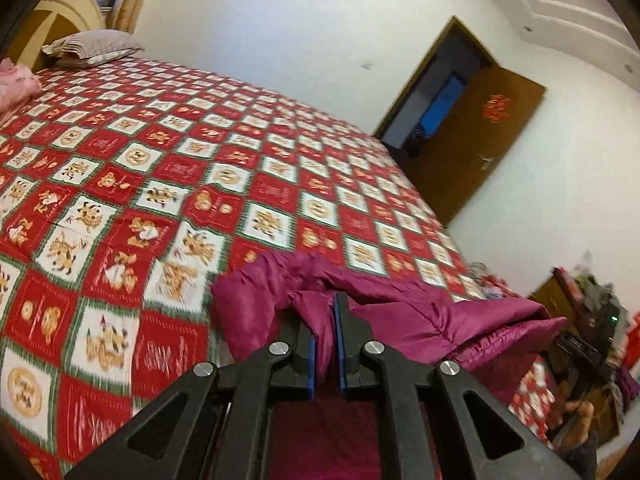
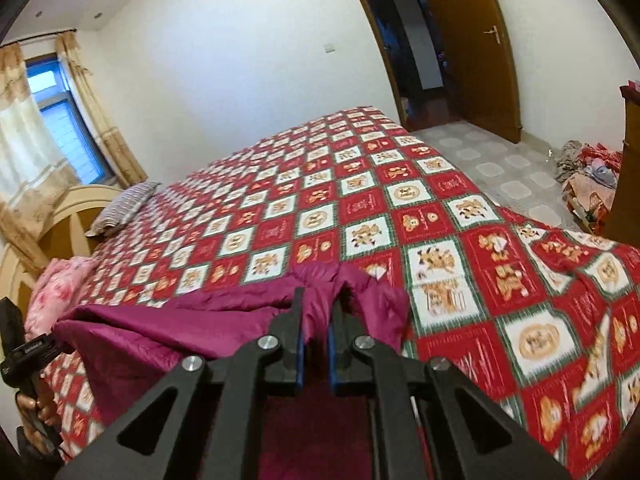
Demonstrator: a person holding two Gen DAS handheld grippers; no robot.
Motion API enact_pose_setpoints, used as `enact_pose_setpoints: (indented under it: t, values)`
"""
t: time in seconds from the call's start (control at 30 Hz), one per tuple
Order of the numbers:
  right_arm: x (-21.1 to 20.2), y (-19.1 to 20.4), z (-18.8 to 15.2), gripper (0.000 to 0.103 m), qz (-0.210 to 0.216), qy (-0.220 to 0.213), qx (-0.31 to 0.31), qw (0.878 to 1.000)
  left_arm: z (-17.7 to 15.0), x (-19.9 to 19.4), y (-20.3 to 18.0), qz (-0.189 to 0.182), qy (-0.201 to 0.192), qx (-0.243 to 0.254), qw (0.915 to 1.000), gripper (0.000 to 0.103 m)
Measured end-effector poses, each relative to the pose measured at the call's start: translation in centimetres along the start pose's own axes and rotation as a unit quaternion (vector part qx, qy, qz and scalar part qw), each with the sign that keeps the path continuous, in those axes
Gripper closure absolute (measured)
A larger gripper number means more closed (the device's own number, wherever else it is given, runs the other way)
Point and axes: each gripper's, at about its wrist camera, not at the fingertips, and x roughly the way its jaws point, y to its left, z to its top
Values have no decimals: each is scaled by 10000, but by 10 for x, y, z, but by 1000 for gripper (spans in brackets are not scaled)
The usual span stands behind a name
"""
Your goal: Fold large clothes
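Observation:
A magenta padded jacket (image 1: 420, 316) hangs stretched between my two grippers above the near edge of the bed. My left gripper (image 1: 325, 304) is shut on a bunched fold of the jacket, with fabric pinched between its blue pads. My right gripper (image 2: 318, 300) is shut on the other end of the jacket (image 2: 168, 320), with fabric bulging over its fingers. In the left wrist view the right gripper shows at the right edge (image 1: 580, 344). In the right wrist view the left gripper shows at the left edge (image 2: 28, 356).
The bed carries a red, white and green patterned quilt (image 1: 180, 184) (image 2: 400, 208). A striped pillow (image 1: 92, 46) and pink bedding (image 1: 16, 84) lie by the headboard. An open brown door (image 2: 468, 44) and a pile of clutter on the tiled floor (image 2: 588, 176) are beyond the bed.

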Motion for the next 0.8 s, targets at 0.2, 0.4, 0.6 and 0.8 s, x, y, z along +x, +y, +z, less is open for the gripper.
enact_pose_setpoints:
  t: [0.2, 0.4, 0.6, 0.8]
  values:
    - [69, -5, 9, 92, -379, 290, 89, 9988, 15, 65, 14, 491, 302, -113, 9983, 96]
    - [119, -3, 2, 92, -851, 476, -121, 9952, 14, 114, 30, 794, 634, -159, 9947, 96]
    - [152, -15, -11, 93, -987, 718, -50, 9925, 2, 149, 47, 915, 927, -292, 9911, 96]
    - [171, -14, -26, 93, -1156, 719, -188, 9905, -10, 166, 46, 1044, 851, -21, 9909, 95]
